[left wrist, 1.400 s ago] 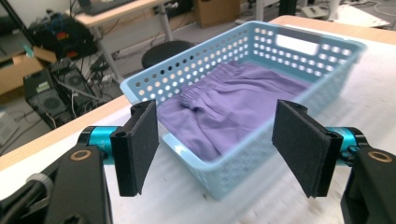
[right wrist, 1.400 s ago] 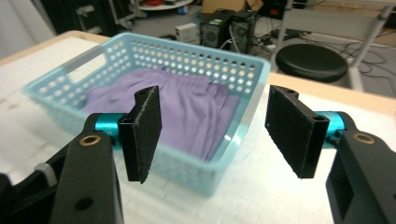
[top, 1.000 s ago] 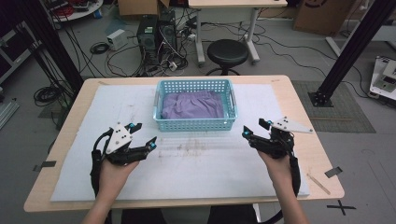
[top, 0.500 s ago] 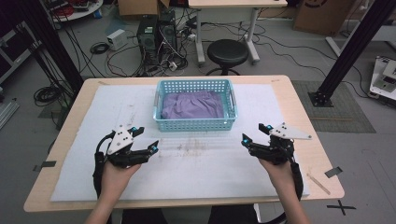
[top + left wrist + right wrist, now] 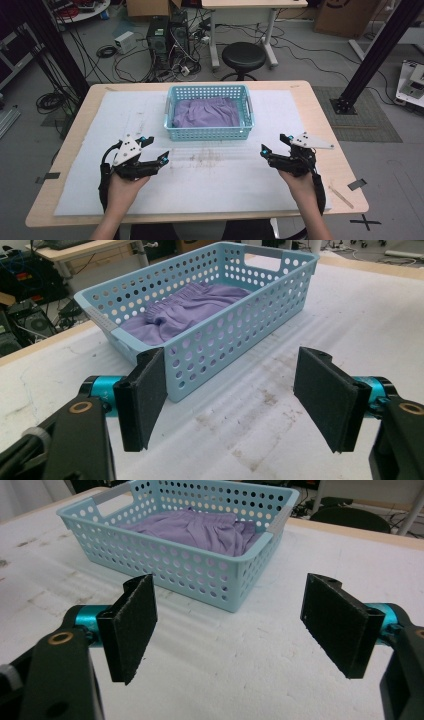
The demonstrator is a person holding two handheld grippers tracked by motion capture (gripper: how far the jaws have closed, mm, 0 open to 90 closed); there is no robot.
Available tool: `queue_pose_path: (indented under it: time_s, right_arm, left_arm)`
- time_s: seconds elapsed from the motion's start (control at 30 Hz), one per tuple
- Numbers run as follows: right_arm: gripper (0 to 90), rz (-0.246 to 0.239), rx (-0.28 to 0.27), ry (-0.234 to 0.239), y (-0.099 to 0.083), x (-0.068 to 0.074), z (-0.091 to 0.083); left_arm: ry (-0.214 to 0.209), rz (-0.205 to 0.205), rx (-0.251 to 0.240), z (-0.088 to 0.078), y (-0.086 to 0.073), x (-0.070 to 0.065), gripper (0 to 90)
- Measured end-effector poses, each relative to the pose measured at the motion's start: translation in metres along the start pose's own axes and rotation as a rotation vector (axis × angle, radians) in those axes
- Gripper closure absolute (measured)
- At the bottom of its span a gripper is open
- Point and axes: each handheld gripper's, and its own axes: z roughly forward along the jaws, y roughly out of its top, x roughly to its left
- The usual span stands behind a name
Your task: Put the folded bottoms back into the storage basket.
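Left gripper: fingers wide apart, nothing held | right gripper: fingers just been opening, nothing between | purple cloth lies in blue basket, mid-bench, ahead of both grippers, well apart

Bare mat lies free; the basket blocks ahead.

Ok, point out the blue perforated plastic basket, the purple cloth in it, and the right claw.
Blue perforated plastic basket (image 5: 209, 133), high view, on its near wall.
Purple cloth (image 5: 207, 112), high view, on the middle of the crumpled fabric.
Right claw (image 5: 274, 144), high view, midway between its fingertips.
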Motion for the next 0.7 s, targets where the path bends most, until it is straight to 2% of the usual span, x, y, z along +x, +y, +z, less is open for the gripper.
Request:
queue_pose_path:
  time_s: [0.37, 0.7]
  right_arm:
    - [22.5, -0.010, 0.020, -0.002, -0.0035, 0.0002, 0.0042]
    - [22.5, -0.004, 0.024, 0.003, -0.0050, -0.0005, 0.0050]
  left_arm:
    - [0.003, -0.029, -0.004, -0.0025, -0.0022, 0.0061, 29.5]
    - [0.002, -0.031, 0.000, -0.0019, -0.0043, 0.0065, 29.5]
